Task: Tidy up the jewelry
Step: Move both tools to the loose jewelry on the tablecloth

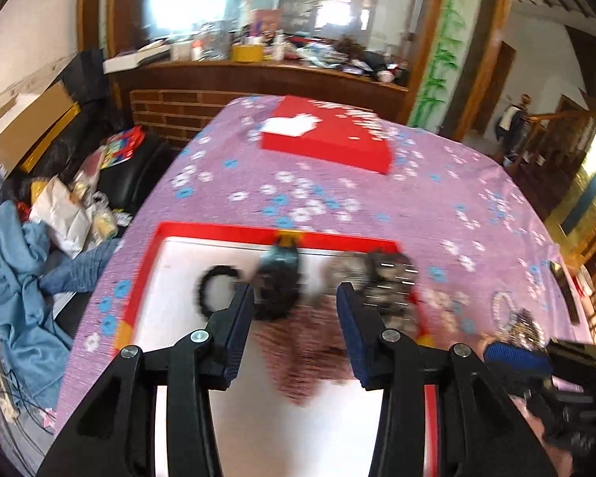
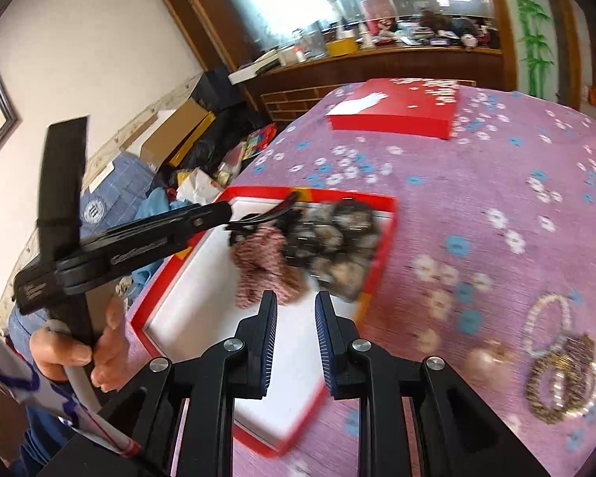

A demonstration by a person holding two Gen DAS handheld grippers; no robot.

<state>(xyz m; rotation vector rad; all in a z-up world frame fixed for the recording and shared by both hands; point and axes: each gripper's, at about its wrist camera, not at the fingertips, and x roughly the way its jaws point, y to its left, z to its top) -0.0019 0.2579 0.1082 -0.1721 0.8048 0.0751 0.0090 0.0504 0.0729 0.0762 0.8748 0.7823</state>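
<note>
Purple flowered table (image 1: 377, 198) — both hand-held grippers, left (image 1: 296, 298) and right (image 2: 296, 304), apart and empty above the red box (image 2: 389, 214) collecting jewelry; bracelets (image 2: 560, 373) wait outside.

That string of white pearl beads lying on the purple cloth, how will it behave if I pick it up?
The white pearl bead loop will probably hang limp: it lies in a loose, uneven ring on the purple flowered tablecloth. Its round, glossy beads may slip between flat pads. It overlaps the brown sparkly beaded bracelets, so it could drag them along.

Purple flowered tablecloth (image 2: 476, 183) under red tray (image 2: 389, 214), red lid (image 2: 397, 113), bracelets (image 2: 556, 373)
</note>
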